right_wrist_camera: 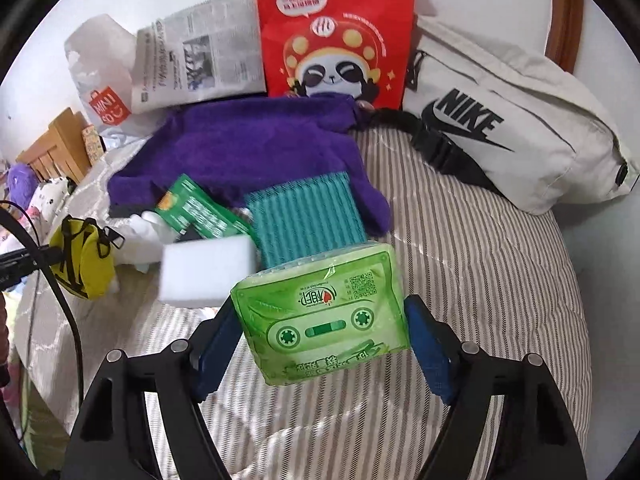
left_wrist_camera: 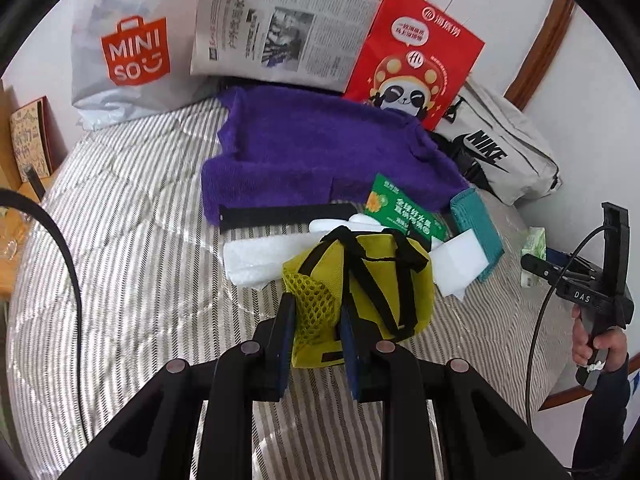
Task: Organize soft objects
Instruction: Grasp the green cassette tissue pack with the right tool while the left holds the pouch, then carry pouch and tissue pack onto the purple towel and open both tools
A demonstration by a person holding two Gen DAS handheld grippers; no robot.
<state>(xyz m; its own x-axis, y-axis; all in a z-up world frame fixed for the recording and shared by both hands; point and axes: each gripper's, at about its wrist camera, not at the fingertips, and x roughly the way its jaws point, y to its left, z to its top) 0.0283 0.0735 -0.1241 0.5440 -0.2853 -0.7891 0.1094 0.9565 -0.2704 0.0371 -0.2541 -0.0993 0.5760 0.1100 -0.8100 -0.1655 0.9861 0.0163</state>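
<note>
Left gripper [left_wrist_camera: 316, 334]: clenched on the small yellow-green mesh pouch with black straps [left_wrist_camera: 360, 292], lifted off the striped bedcover [left_wrist_camera: 120, 240].
Right gripper [right_wrist_camera: 320, 344]: clamped on the green plastic-wrapped tissue pack [right_wrist_camera: 320, 316], raised above the bed.
Still loose: white foam block [right_wrist_camera: 208, 272], teal ribbed sponge [right_wrist_camera: 308, 216], green sachet [right_wrist_camera: 196, 208], purple fluffy towel [right_wrist_camera: 240, 148].
Progress: early, I judge; two items in hand, none visibly stowed, the red paper bag [right_wrist_camera: 336, 32] a likely destination.

I read "MINISO" on the orange logo of the white plastic shopping bag [left_wrist_camera: 134, 50] at the bed's head edge, "NIKE" in black on my cream fabric waist bag [right_wrist_camera: 516, 120], and "DAS" on my black right gripper [left_wrist_camera: 582, 297].
</note>
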